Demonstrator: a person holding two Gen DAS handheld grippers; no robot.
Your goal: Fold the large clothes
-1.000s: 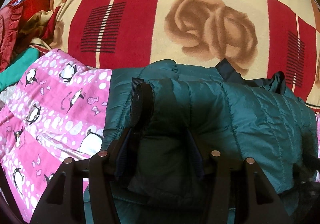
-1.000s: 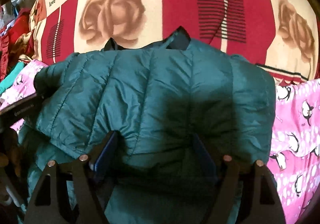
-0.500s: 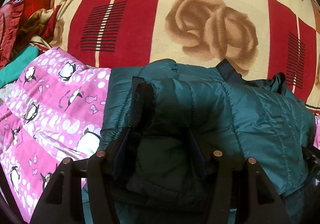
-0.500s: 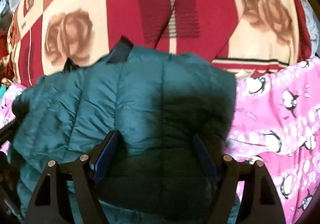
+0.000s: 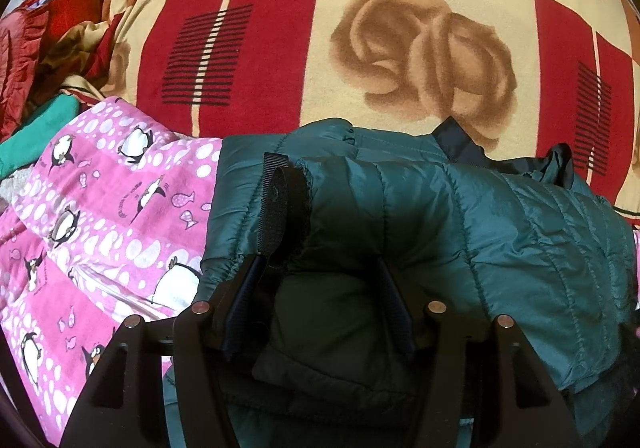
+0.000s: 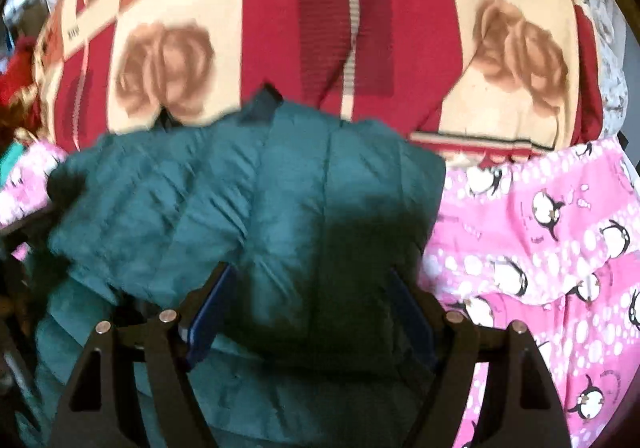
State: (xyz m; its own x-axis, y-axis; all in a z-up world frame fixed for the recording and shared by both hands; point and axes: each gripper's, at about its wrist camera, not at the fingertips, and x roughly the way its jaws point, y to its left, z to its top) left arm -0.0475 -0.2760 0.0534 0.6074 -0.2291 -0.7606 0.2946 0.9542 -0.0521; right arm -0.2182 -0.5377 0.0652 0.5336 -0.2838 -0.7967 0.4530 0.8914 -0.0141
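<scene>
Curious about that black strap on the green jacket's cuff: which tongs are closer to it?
Left. The left tongs sit right beside the black strap, jaws just opening with the jacket between them; the right tongs hold the jacket's far side.

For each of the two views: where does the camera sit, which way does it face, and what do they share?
Left wrist: sits behind the left tool, facing down over the teal jacket; its two fingers show.
Right wrist: sits behind the right tool, facing down at the same jacket; its fingers show.
Shared: the jacket, the rose blanket and the pink penguin fabric.
</scene>
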